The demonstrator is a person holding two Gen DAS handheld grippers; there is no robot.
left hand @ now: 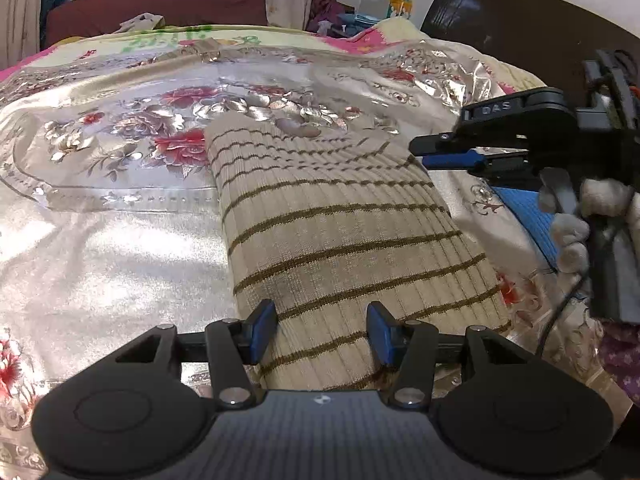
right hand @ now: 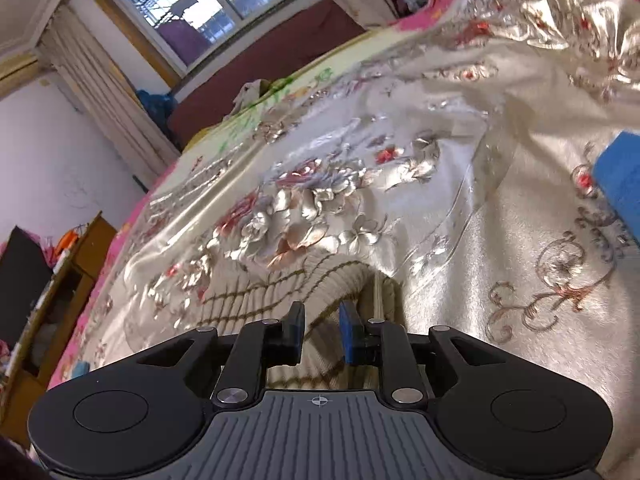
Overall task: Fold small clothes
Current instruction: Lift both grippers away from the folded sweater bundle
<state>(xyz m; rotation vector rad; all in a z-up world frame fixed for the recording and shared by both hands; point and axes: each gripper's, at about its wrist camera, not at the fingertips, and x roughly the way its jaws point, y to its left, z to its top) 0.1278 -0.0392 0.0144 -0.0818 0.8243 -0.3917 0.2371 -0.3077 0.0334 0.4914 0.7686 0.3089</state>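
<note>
Striped knit garment (left hand: pixel 340 232) lies flat on the floral satin bedspread (left hand: pixel 120 240), beige with thin olive stripes.

Left gripper (left hand: pixel 322 330) hovers over the garment's near end, jaws spread, knit showing between the blue pads (left hand: pixel 264 330), no pinch visible.

Right gripper (right hand: pixel 320 330) is at the garment's far right corner (right hand: pixel 352 276), jaws narrow with a gap; knit lies in the gap, cannot tell if the pads grip it. In the left wrist view the same gripper (left hand: pixel 420 152) sits just off that edge, a gloved hand (left hand: pixel 580 224) behind it.

Folded blue cloth (right hand: pixel 620 184) lies right of the garment, apart from it.
</note>
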